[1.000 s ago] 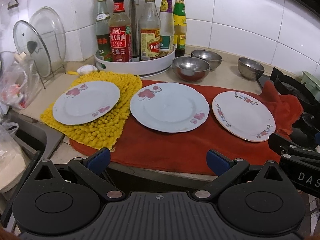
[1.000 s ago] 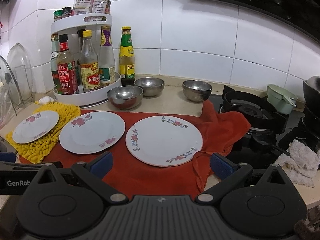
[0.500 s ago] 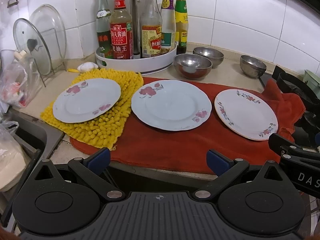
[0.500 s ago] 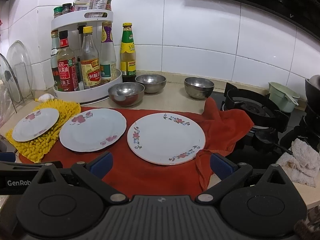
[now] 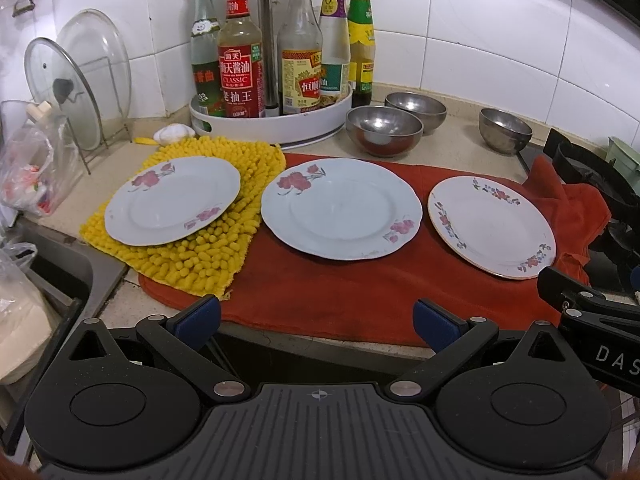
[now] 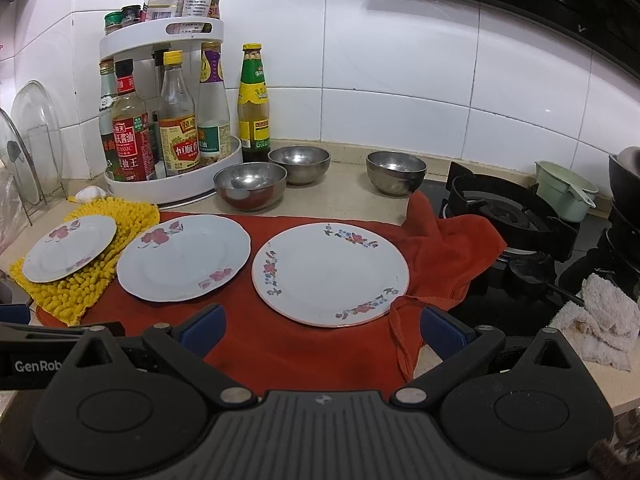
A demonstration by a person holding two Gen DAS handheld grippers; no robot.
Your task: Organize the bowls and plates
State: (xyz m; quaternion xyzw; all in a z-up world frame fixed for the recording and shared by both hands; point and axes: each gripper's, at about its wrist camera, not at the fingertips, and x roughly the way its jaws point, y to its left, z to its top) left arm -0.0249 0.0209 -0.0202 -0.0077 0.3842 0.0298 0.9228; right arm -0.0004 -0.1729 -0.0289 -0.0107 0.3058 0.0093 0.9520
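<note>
Hovering spread-fingered, both grippers (image 5: 316, 316) (image 6: 322, 326) face three separate plates (image 5: 341, 208).

Your left gripper (image 5: 316, 318) hangs at the counter's front edge, fingers spread wide, nothing between them. Three flowered plates lie in a row, apart: left plate (image 5: 173, 200) on the yellow mat (image 5: 200, 264), middle plate (image 5: 341, 209) and right plate (image 5: 491, 226) on the red cloth (image 5: 360, 292). Three steel bowls (image 5: 384, 130) stand behind, beside the bottle rack (image 5: 276, 126).
</note>
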